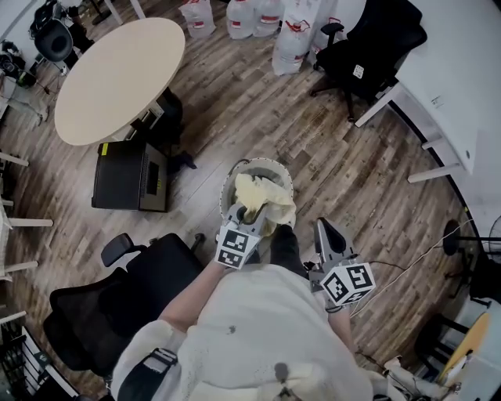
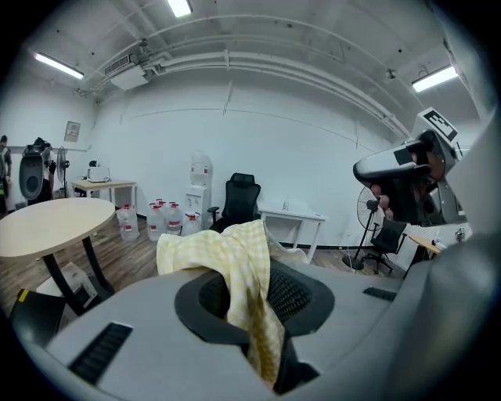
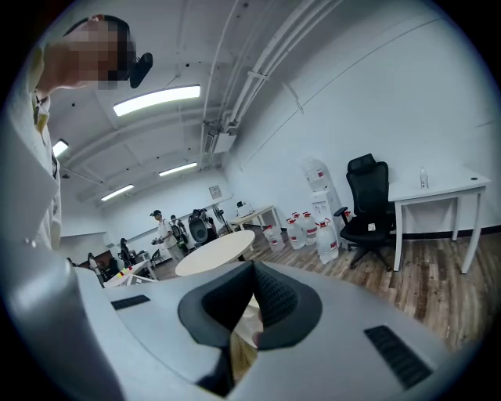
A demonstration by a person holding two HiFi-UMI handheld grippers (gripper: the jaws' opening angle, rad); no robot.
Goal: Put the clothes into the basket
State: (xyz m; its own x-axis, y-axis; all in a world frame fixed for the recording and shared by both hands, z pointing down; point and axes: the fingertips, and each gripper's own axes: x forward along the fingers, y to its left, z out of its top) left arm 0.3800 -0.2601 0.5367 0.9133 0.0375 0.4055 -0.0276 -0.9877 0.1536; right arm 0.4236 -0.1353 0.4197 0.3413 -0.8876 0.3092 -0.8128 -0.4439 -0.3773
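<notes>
A round white basket stands on the wood floor in front of the person in the head view. A yellow checked cloth hangs over and into it. My left gripper is shut on this cloth right at the basket's near rim. In the left gripper view the cloth drapes over and runs down between the dark pads of the left gripper. My right gripper hovers to the right of the basket. Its tips meet in the right gripper view, with nothing held.
A black office chair stands close at the lower left, with a black box beside a round beige table. Water jugs, another black chair and a white desk lie farther off. A cable runs across the floor at right.
</notes>
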